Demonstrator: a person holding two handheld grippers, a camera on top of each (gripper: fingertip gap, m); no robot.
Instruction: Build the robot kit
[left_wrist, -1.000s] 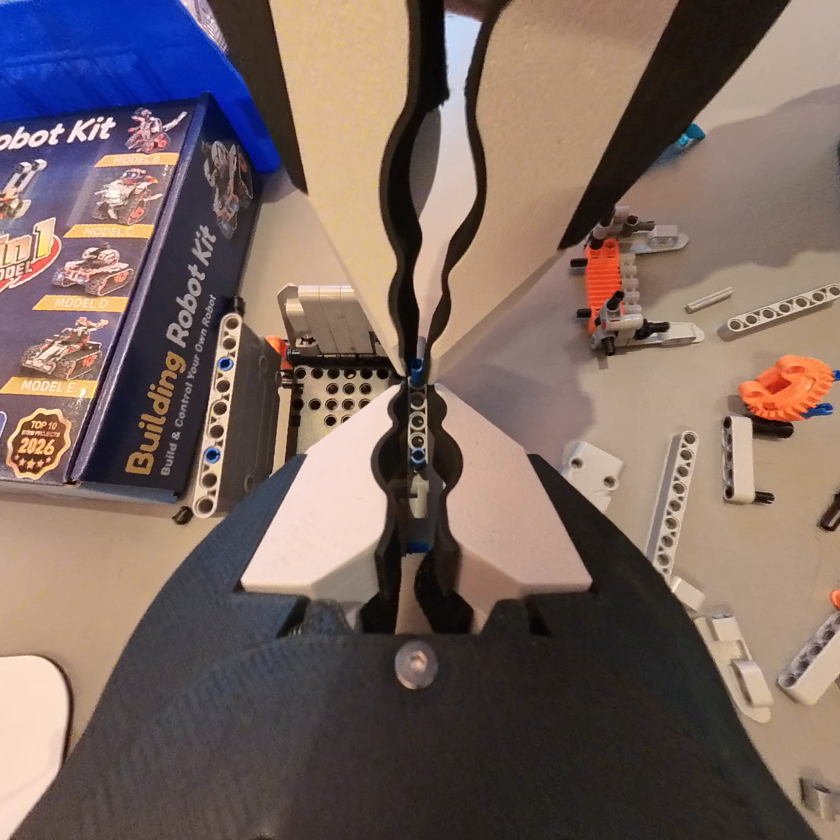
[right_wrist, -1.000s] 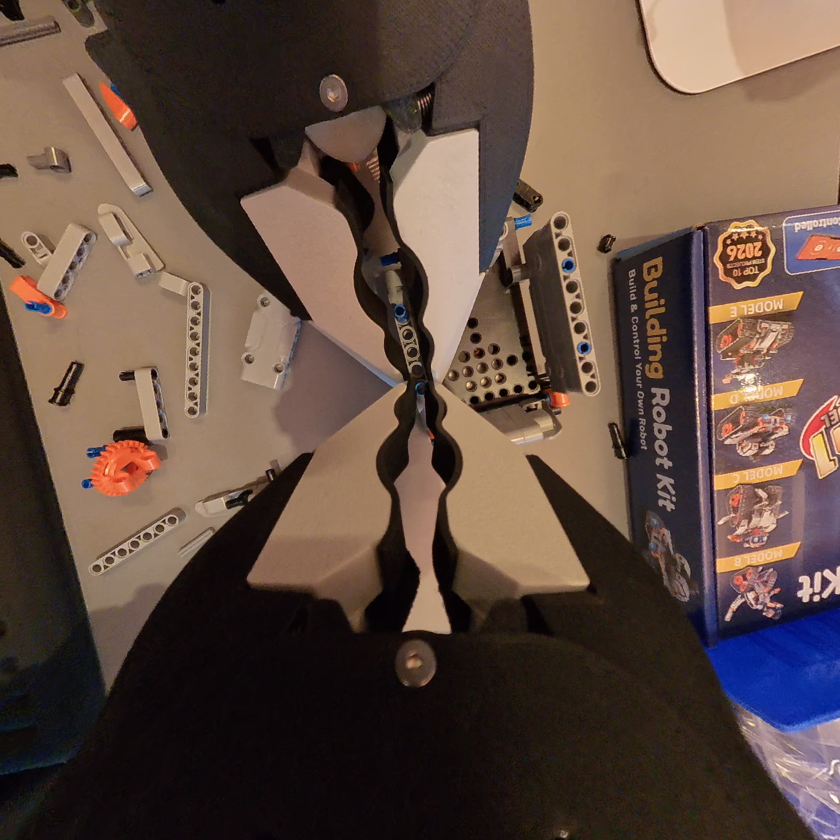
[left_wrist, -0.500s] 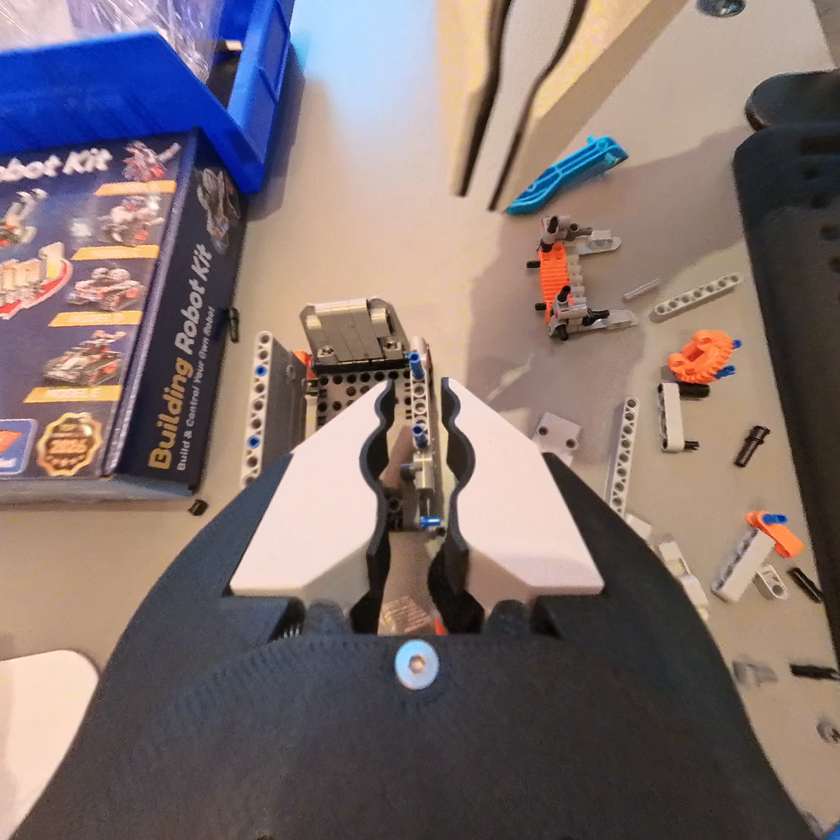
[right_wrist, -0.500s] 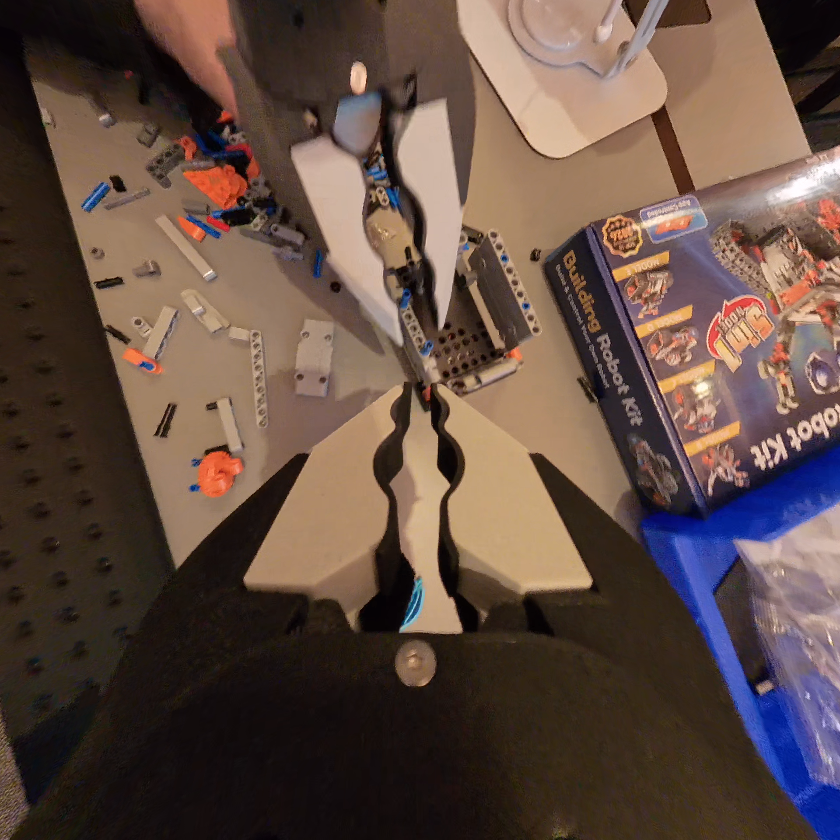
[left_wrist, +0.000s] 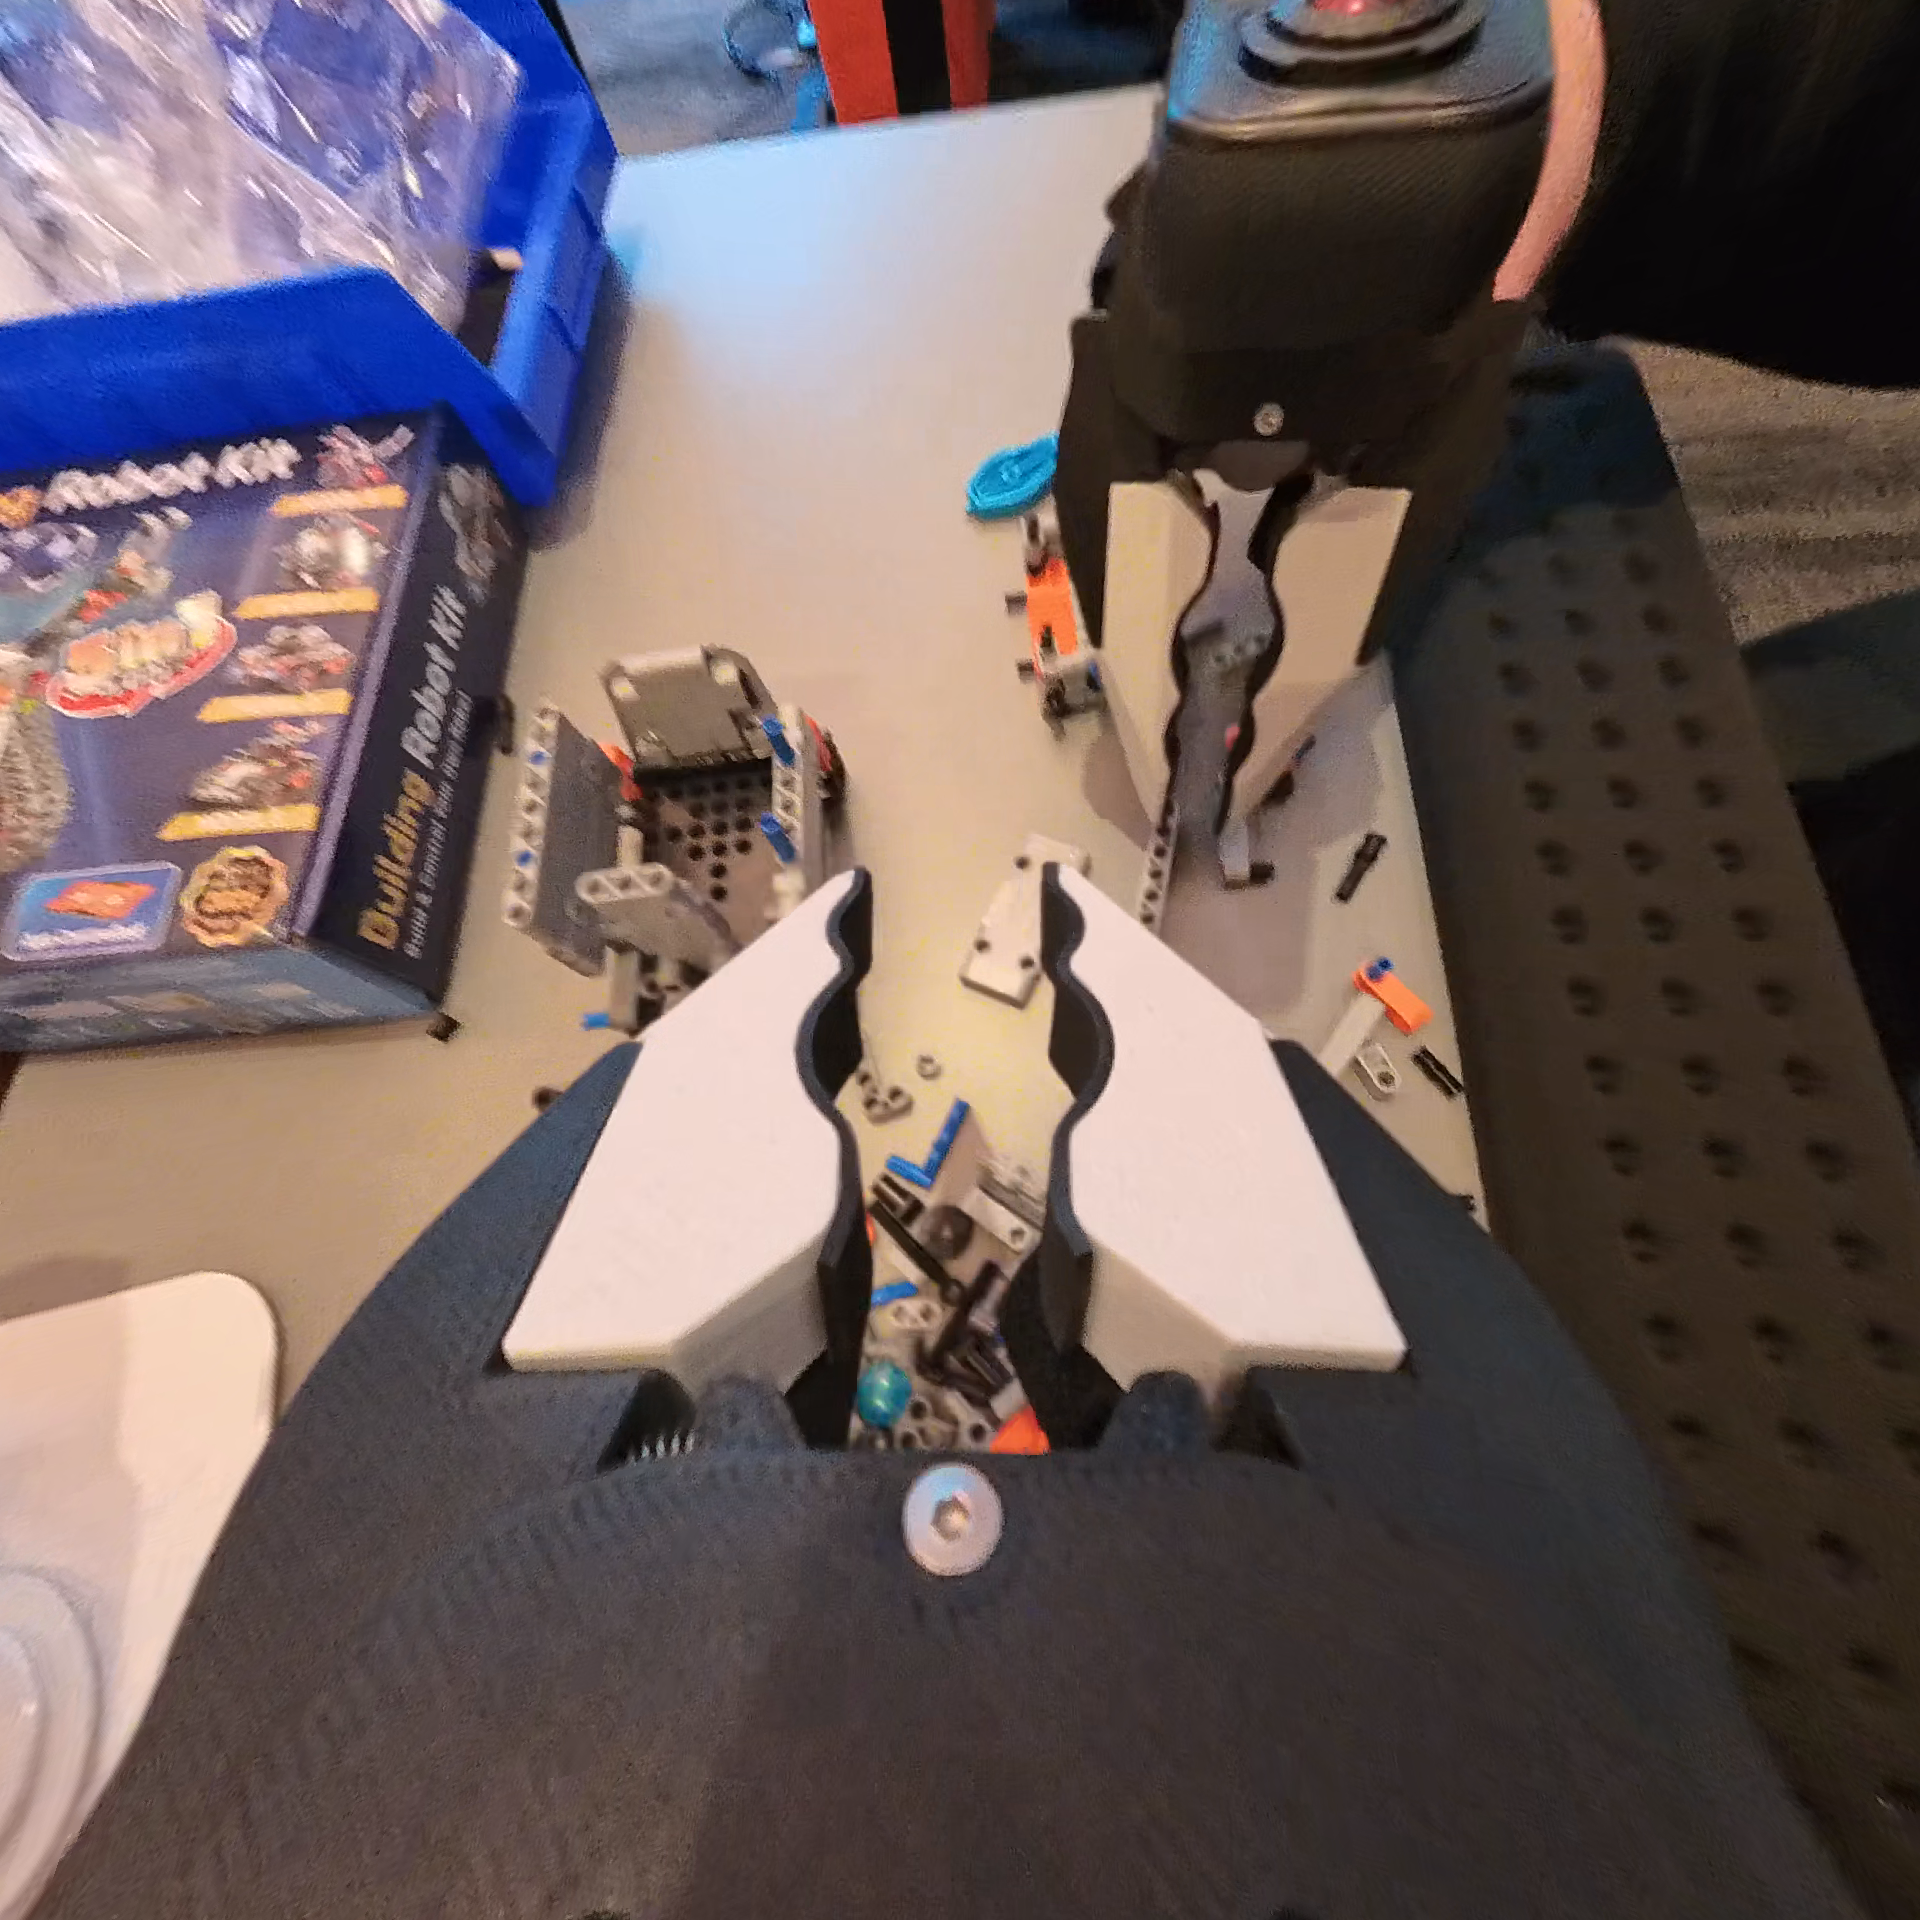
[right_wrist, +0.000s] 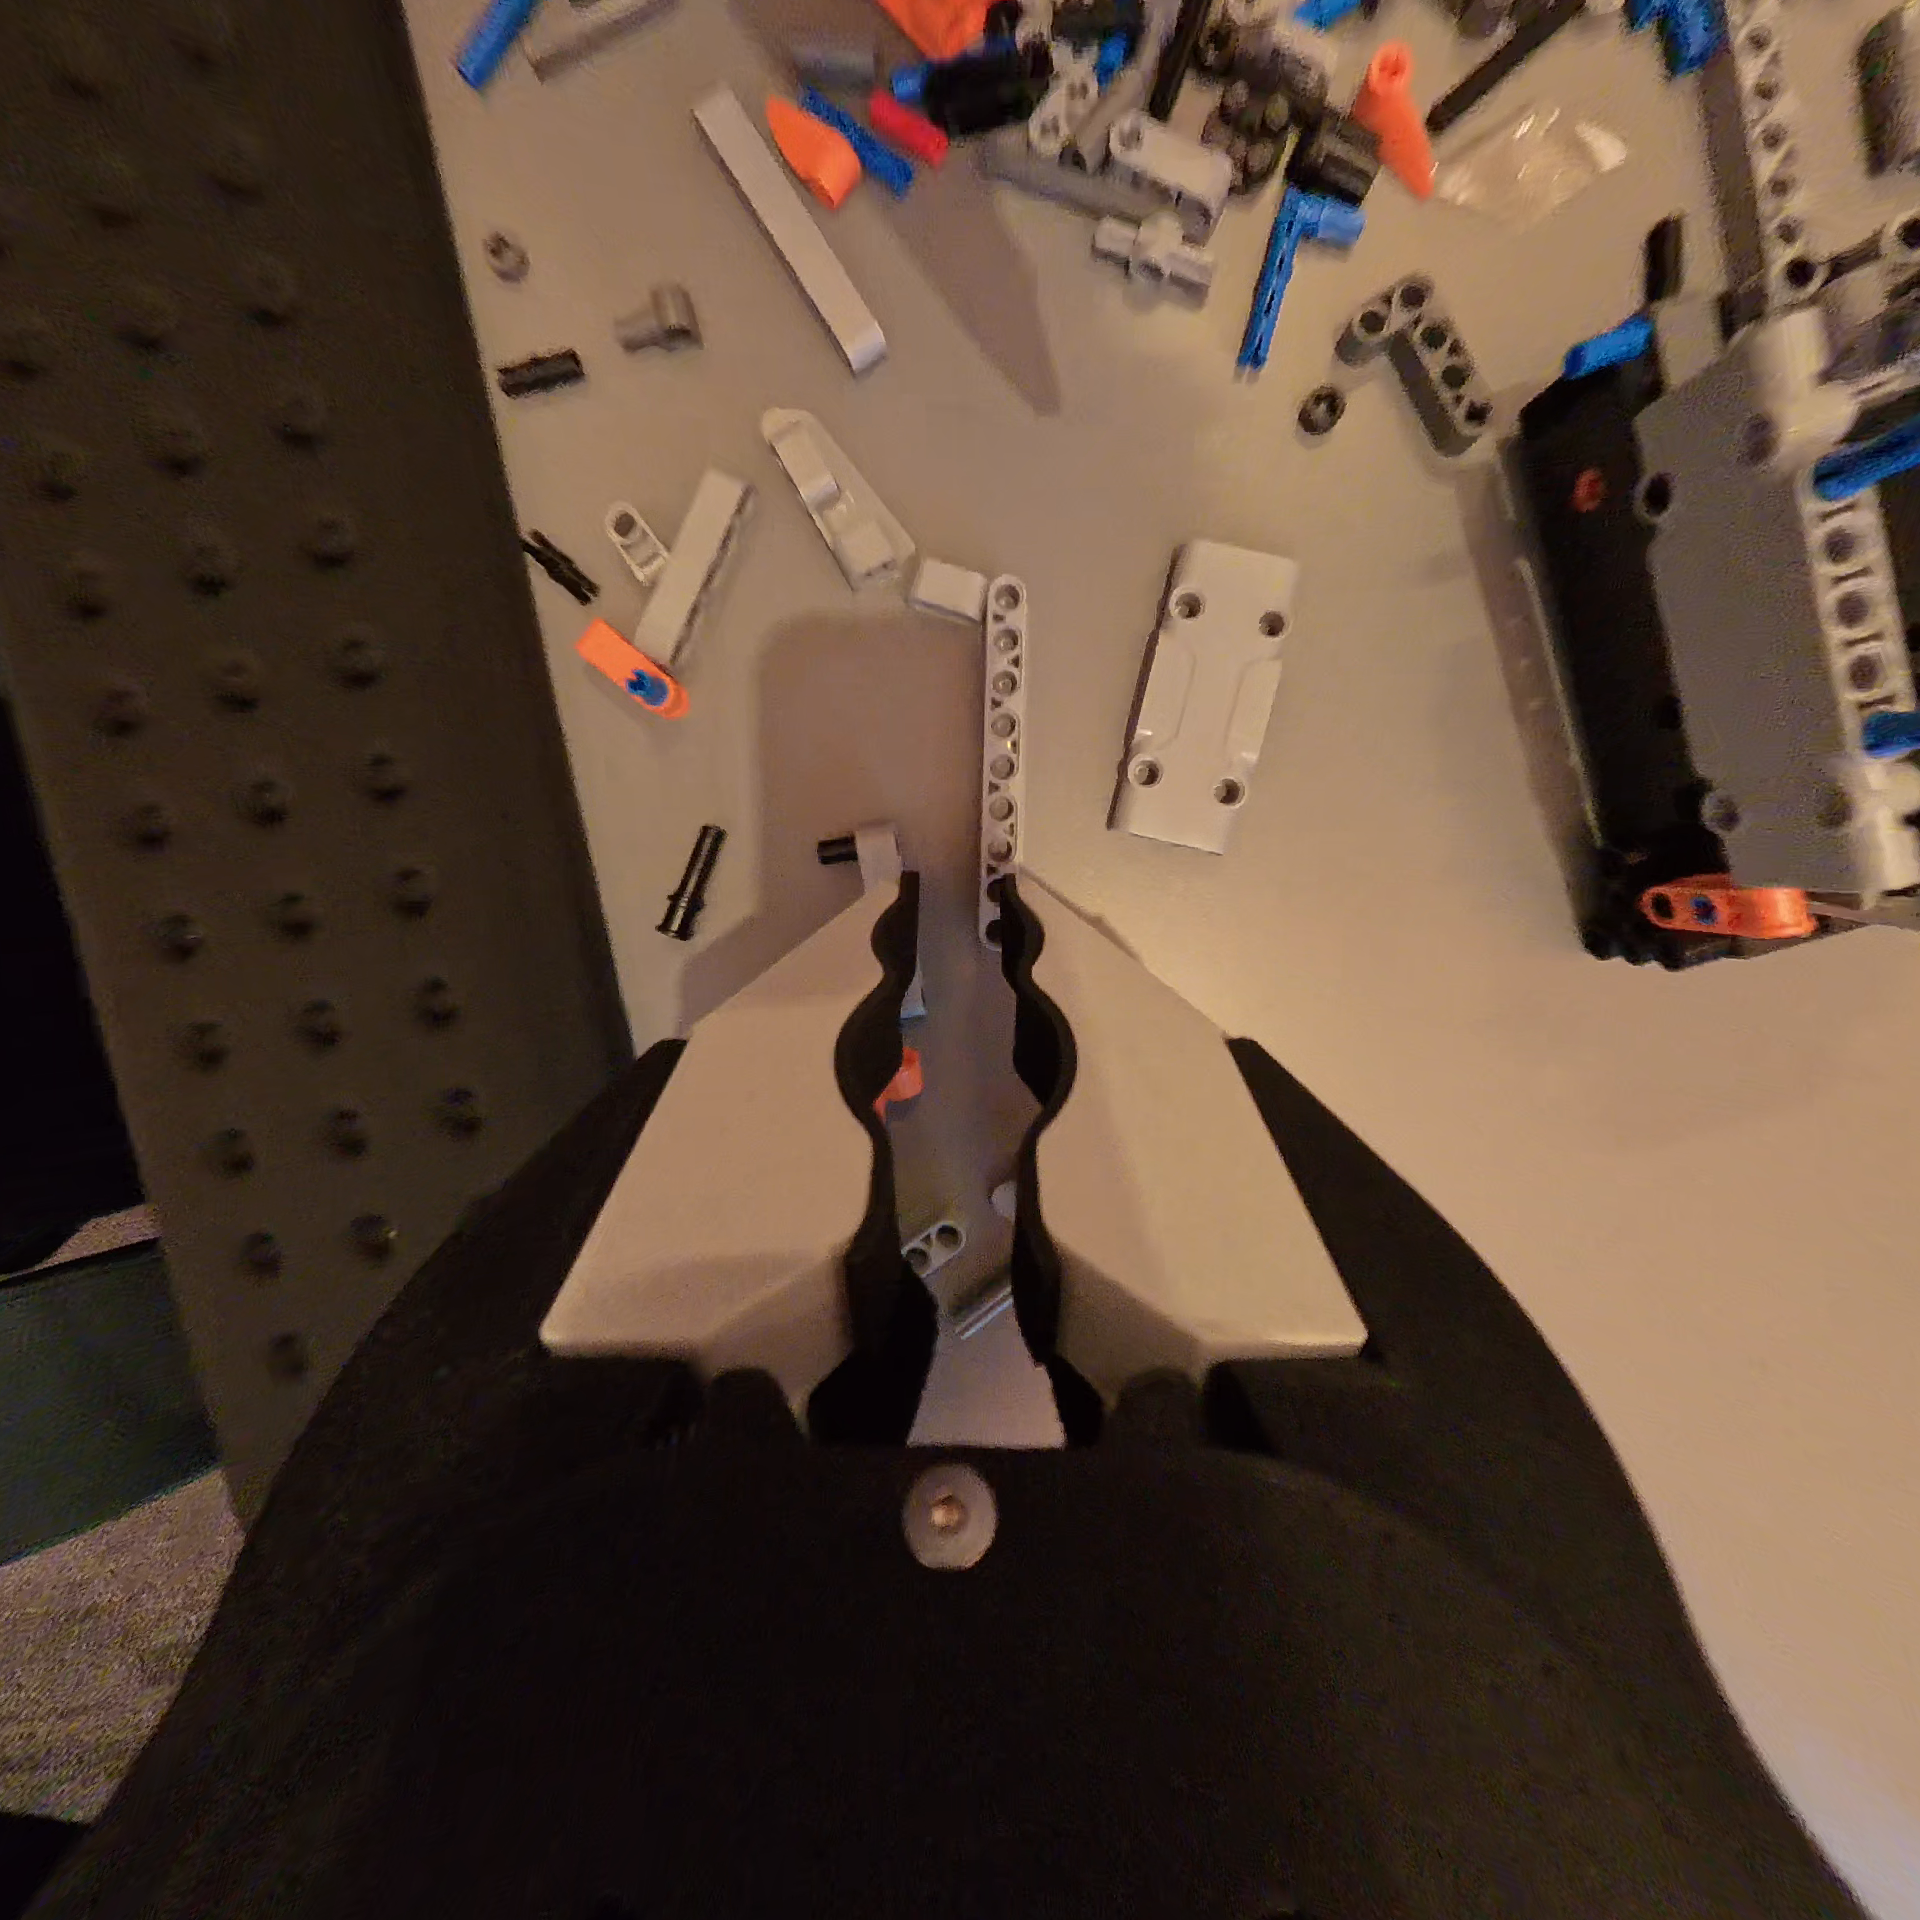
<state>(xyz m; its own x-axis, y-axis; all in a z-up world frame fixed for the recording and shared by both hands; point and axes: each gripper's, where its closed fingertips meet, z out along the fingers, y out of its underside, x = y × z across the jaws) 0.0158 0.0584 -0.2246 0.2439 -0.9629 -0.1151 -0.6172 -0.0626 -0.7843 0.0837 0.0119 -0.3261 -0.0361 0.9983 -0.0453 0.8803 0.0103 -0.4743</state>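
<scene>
My left gripper (left_wrist: 951, 894) is open and empty, held above the grey table (left_wrist: 831, 416). A pile of small loose parts (left_wrist: 935, 1247) shows between its fingers, and a half-built grey and black model (left_wrist: 675, 821) sits just ahead to the left. My right gripper (right_wrist: 956, 883) is slightly open and empty, low over the table. A long white holed beam (right_wrist: 1003, 727) lies at its right fingertip and a small white piece with a black pin (right_wrist: 873, 847) at its left. The left wrist view shows the right gripper (left_wrist: 1203, 831) pointing down at that beam (left_wrist: 1158, 862).
A dark blue kit box (left_wrist: 260, 727) and a blue bin (left_wrist: 312, 312) stand left of the model. A black perforated mat (left_wrist: 1662, 935) borders the table on the right. A white panel (right_wrist: 1205, 696), the model (right_wrist: 1714, 644) and a heap of parts (right_wrist: 1143, 94) lie ahead of the right gripper. The left gripper's tips are roughly 12 cm from the right gripper's.
Both grippers met tip to tip over the model, the left shut on one of its beams. The left has opened and drawn back. The right has moved to the loose parts by the mat.
</scene>
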